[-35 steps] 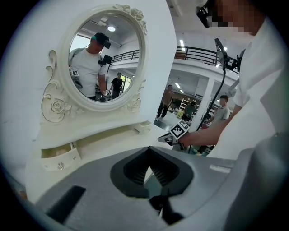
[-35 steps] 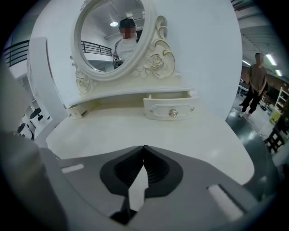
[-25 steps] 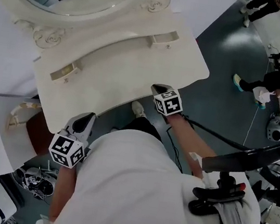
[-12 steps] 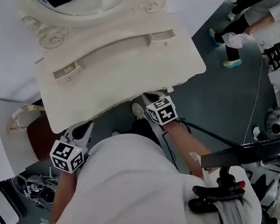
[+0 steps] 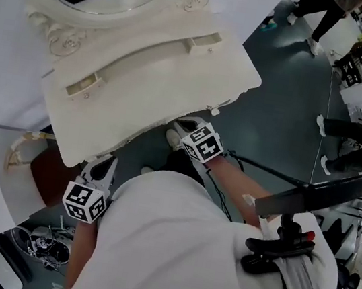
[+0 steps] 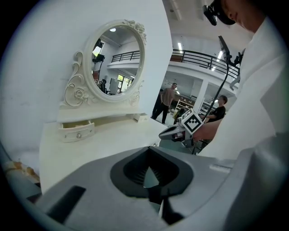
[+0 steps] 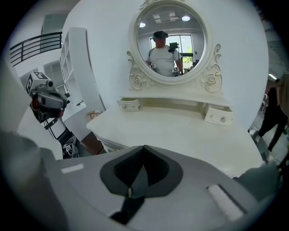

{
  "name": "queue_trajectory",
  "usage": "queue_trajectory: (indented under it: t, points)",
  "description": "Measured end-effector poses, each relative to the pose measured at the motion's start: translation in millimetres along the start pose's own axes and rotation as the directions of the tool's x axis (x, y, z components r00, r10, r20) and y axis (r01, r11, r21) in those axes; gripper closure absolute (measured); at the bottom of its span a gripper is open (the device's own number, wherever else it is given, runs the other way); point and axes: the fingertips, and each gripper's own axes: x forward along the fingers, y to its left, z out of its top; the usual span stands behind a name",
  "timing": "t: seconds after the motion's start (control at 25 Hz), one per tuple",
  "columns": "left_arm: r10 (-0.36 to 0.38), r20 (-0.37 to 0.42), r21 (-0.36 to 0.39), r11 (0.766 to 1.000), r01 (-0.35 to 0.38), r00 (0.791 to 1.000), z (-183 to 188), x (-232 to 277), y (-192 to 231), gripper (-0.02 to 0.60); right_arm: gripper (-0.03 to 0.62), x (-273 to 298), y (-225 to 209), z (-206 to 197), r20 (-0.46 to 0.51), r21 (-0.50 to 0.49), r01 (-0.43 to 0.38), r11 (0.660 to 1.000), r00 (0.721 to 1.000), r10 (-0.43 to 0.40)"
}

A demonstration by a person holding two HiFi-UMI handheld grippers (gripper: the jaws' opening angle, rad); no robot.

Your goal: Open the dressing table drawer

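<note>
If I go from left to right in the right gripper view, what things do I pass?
First the grey left gripper with its black-and-white marker cube → small cream left drawer → round cream-framed mirror → small cream right drawer.

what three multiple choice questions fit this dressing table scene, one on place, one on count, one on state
1. Where is the right gripper? A resting on a stool B by the dressing table's front edge C lying on the floor
2. How many small drawers sit below the mirror? A one B two C four
3. The right gripper's fingers are: A shut and empty B shut on a knob C wide apart
Answers: B, the left gripper view shows it at that edge; B, one sits at each end; A, they meet with nothing between.
</note>
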Motion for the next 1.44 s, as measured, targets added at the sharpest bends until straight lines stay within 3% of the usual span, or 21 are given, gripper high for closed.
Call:
queue_trajectory:
  t: [0.72, 1.44]
  points:
    - [0.01, 0.002, -0.018, 1.0, -0.01, 1.0, -18, -13, 5, 0.578, 0.594, 0, 24, 3, 0.003, -0.028, -0.023, 0.999, 1.0, 0.023]
    - [0.004, -0.016, -0.013, 1.0, -0.004, 1.0, 3, 17, 10, 0.578, 0.594, 11, -6, 10, -0.003, -0.014, -0.03, 0.999, 1.0, 0.029]
